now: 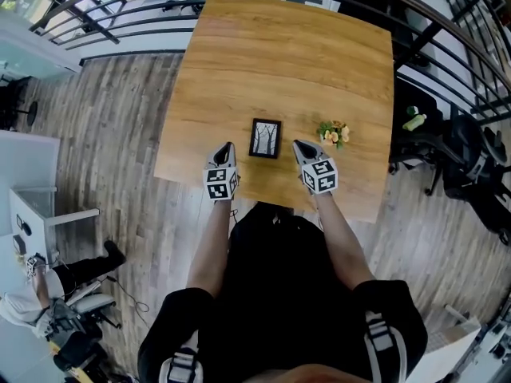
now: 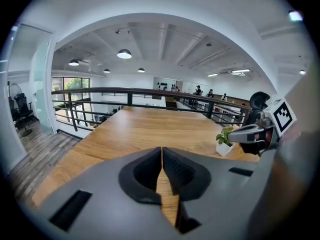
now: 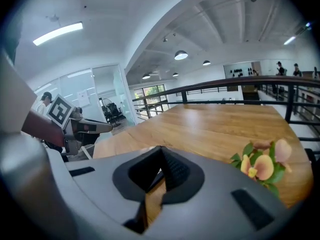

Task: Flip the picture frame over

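Grey plastic jaws with black ribbed pads sit pressed together on the left gripper (image 2: 161,154), with only a hairline seam between them and nothing caught in it. The right gripper (image 3: 161,156) is the same: pads closed against each other, empty. Both hang above the near edge of the wooden table (image 1: 279,54), one on each side of the picture frame (image 1: 265,138) and touching nothing.

The likely trouble, as I judge it, starts with those closed jaws. Neither can take an edge of the frame until it opens, and pushing at the frame with closed tips would only slide it across the smooth wood. The frame seems to lie flat, so there is little edge to pinch; a shallow bite could slip partway through the turn and drop it, possibly onto its glass (if it has any). The small potted plant (image 1: 334,132) stands near the right gripper's far side, and a wide swing on that side could knock it over.

The frame is a small upright rectangle with a thin black border. It shows a pale picture of dark, bare trees, so its picture side faces up. It lies between the two grippers, near the table's front edge, with the plant well apart to its right.
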The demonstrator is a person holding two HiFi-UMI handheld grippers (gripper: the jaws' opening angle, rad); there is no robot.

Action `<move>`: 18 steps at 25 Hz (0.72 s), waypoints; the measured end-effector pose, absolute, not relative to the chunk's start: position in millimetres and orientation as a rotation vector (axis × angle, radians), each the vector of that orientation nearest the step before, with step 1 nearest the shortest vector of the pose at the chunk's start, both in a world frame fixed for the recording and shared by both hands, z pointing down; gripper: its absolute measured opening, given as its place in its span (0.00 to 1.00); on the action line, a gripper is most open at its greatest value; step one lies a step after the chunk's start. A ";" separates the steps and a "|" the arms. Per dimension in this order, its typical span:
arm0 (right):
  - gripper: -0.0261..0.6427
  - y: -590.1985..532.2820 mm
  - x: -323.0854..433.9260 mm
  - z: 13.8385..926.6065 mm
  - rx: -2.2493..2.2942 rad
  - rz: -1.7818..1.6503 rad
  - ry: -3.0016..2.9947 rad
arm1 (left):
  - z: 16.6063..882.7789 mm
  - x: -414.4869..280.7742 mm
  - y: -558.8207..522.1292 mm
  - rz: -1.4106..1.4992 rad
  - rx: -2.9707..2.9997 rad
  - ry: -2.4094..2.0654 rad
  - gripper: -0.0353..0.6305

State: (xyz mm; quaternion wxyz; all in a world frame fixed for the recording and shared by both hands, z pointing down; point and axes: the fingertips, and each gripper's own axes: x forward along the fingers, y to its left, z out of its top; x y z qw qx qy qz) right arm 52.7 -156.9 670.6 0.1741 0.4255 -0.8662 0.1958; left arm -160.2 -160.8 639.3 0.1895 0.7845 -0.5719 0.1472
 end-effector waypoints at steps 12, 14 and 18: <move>0.05 -129.4 61.8 657.3 1.160 0.495 -2.494 | 625.9 -144.7 -118.6 0.390 2.208 -1.657 0.09; 0.05 -124.4 66.6 659.4 1.157 0.495 -2.493 | 627.9 -140.3 -111.9 0.393 2.205 -1.656 0.09; 0.05 -119.0 74.9 659.7 1.161 0.494 -2.494 | 628.6 -133.4 -103.5 0.393 2.202 -1.660 0.09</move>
